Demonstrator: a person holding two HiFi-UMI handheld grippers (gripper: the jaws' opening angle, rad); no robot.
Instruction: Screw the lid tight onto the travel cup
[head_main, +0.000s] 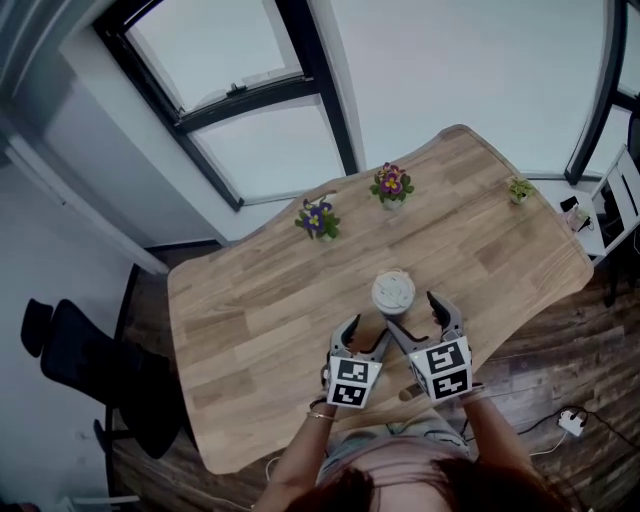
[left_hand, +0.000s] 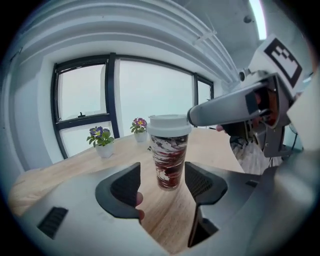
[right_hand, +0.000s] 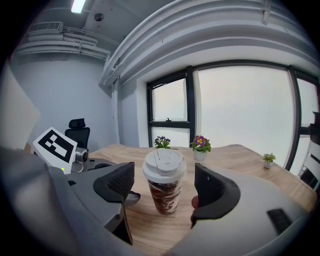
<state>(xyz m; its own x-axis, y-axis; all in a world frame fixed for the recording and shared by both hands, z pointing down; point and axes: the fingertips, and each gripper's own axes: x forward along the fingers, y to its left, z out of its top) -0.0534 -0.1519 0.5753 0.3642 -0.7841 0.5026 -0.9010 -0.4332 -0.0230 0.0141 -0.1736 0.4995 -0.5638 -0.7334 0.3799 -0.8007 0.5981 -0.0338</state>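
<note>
Left tongs (left_hand: 162, 185): yours are released, the jaws well apart and pressing on nothing.
Right tongs (right_hand: 165, 186): yours are released too, the jaws spread wide with a clear gap on either side of the cup.
Cup (right_hand: 164, 192): it stands upright on the worktop between the jaw tips of your right tongs, and neither pad touches it. It sits just ahead of your left tongs, in line with the gap between their jaws.
Lid (left_hand: 169, 125): white, it sits on top of the cup, level with the upper edge of your right jaws. You cannot tell from here whether it is screwed down.
Tongs to each other: your two tongs are side by side and angled in toward the cup. In the left gripper view, one jaw of your right tongs reaches across to the lid's rim. Whether it touches cannot be told.
Worktop (head_main: 250, 320): pale wood, running out ahead of both tongs.
Plants (head_main: 391, 185): three small pots stand beyond the cup, well apart from both tongs. Two with flowers are straight ahead, and a green one is far off to the right of your right tongs.
Chair (head_main: 60, 345): black, on the floor well to the left of your left tongs.
Window (head_main: 250, 110): dark-framed, beyond the far edge of the worktop.
</note>
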